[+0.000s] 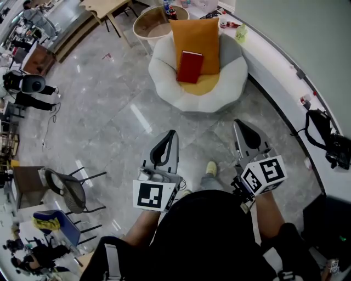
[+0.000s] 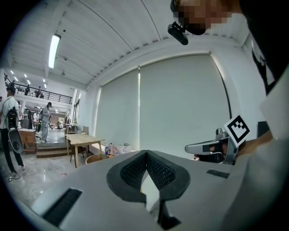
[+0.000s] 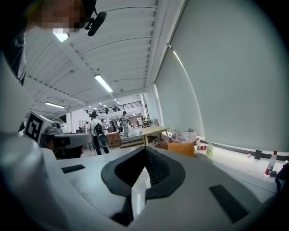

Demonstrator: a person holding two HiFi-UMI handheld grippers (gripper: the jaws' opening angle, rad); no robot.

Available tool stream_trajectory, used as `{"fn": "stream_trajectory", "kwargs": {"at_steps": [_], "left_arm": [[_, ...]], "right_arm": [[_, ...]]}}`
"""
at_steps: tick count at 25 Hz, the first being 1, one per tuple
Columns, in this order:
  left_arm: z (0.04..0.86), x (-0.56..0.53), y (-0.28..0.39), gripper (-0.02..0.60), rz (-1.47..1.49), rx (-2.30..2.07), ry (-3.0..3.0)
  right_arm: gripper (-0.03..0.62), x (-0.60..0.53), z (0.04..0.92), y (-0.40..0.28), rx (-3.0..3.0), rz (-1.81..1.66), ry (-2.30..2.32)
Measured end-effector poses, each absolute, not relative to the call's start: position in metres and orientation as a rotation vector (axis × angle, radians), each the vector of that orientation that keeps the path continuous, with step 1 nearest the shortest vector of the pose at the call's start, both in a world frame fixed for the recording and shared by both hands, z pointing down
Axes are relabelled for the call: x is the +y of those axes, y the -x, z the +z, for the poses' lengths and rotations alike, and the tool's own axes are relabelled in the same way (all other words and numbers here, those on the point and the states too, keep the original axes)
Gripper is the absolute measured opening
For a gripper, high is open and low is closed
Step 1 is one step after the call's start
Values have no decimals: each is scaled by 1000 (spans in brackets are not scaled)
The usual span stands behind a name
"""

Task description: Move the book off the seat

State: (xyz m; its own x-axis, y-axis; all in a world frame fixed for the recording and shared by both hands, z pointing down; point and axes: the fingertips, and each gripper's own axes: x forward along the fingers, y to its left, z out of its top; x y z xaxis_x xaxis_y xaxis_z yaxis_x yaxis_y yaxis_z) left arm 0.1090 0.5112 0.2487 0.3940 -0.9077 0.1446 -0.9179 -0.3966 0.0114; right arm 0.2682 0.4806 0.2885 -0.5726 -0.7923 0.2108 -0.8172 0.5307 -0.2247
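A red book (image 1: 190,66) leans upright against an orange cushion (image 1: 195,41) on a white puffy seat (image 1: 164,82) at the top middle of the head view. My left gripper (image 1: 171,133) and right gripper (image 1: 237,123) are held side by side over the grey floor, well short of the seat and pointing toward it. Both are shut with nothing between the jaws. In the left gripper view its tips (image 2: 146,152) meet, and the right gripper (image 2: 187,148) shows beside it. The right gripper view shows closed tips (image 3: 145,148) and the orange cushion (image 3: 180,149) ahead; the book is hidden there.
A round wooden tub table (image 1: 151,24) and a wooden table (image 1: 104,8) stand behind the seat. A curved white counter (image 1: 274,60) runs along the right with a green bottle (image 1: 240,33) and a black bag (image 1: 323,129). A black chair (image 1: 66,189) stands at the left. People are at the far left.
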Motion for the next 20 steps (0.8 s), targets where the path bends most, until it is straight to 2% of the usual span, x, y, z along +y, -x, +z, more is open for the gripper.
{"fn": "stream_trajectory", "kwargs": {"at_steps": [20], "left_arm": [[251,466,-157,5,226,-1671,-2582]], "right_arm": [[9,430,287,-307,-2748,478,-1409]]}}
